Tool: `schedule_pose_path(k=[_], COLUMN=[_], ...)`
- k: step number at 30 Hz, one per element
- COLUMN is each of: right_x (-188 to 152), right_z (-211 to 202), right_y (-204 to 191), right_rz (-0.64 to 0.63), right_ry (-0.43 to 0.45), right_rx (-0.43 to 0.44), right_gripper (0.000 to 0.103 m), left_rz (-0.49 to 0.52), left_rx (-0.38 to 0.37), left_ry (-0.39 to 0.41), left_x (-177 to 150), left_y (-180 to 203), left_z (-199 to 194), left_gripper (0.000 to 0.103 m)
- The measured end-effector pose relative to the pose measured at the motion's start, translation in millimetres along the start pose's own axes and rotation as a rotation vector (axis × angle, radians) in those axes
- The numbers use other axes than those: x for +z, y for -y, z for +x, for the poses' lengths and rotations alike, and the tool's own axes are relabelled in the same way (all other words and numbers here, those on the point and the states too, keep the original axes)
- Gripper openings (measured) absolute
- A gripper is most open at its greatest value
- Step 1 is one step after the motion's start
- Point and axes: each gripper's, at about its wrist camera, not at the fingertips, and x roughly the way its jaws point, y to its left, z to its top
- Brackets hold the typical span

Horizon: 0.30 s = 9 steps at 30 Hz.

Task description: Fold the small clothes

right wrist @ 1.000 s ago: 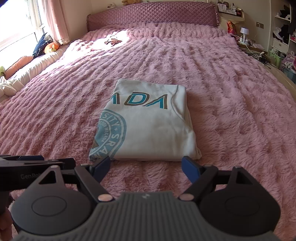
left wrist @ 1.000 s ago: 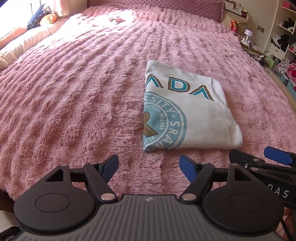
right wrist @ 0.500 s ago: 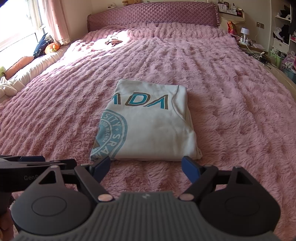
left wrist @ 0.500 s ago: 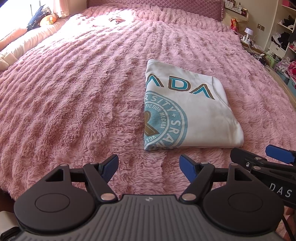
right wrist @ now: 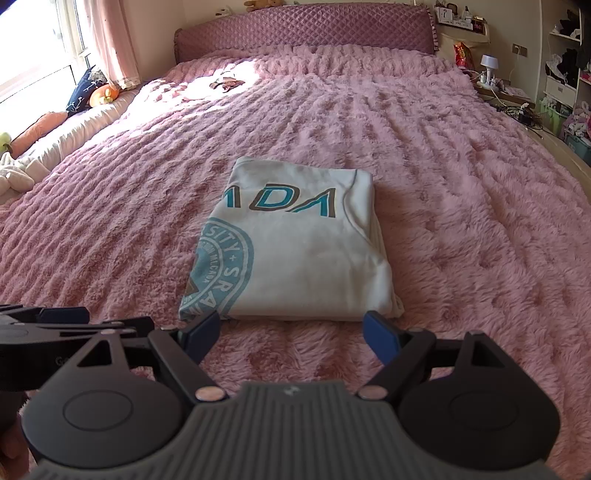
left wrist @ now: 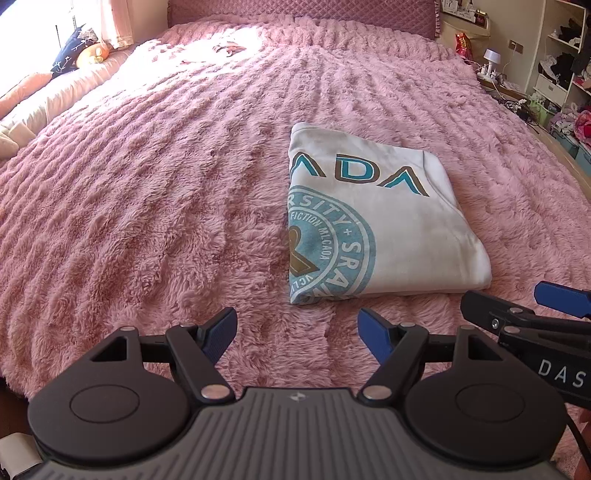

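A white T-shirt with a teal round print and teal letters [left wrist: 384, 221] lies folded into a flat rectangle on the pink fluffy bedspread [left wrist: 147, 184]; it also shows in the right wrist view [right wrist: 303, 258]. My left gripper [left wrist: 297, 330] is open and empty, just short of the shirt's near left corner. My right gripper [right wrist: 291, 330] is open and empty, just in front of the shirt's near edge. Each gripper shows at the edge of the other's view.
A padded pink headboard [right wrist: 303, 33] stands at the far end. Cushions and soft toys [right wrist: 92, 92] lie along the left by the window. A small dark item [right wrist: 225, 83] lies near the pillows. Shelves, a lamp and clutter [right wrist: 554, 92] stand at the right.
Both grippers stay open and have drawn back very slightly from the shirt. The folded shirt has not moved.
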Motion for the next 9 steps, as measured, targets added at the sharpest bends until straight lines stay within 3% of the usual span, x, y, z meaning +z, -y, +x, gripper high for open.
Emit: schedule_pose_path(k=[9], right_x=[0.7], right_z=[1.5], right_y=[3.4], right_rz=[0.007], right_ry=[-0.004], right_rx=[-0.002], right_gripper=[0.080], left_rz=[0.003], left_rx=[-0.010], left_ry=[-0.006], left_x=[1.0], left_y=[0.9], left_z=[3.6], left_gripper=[0.080])
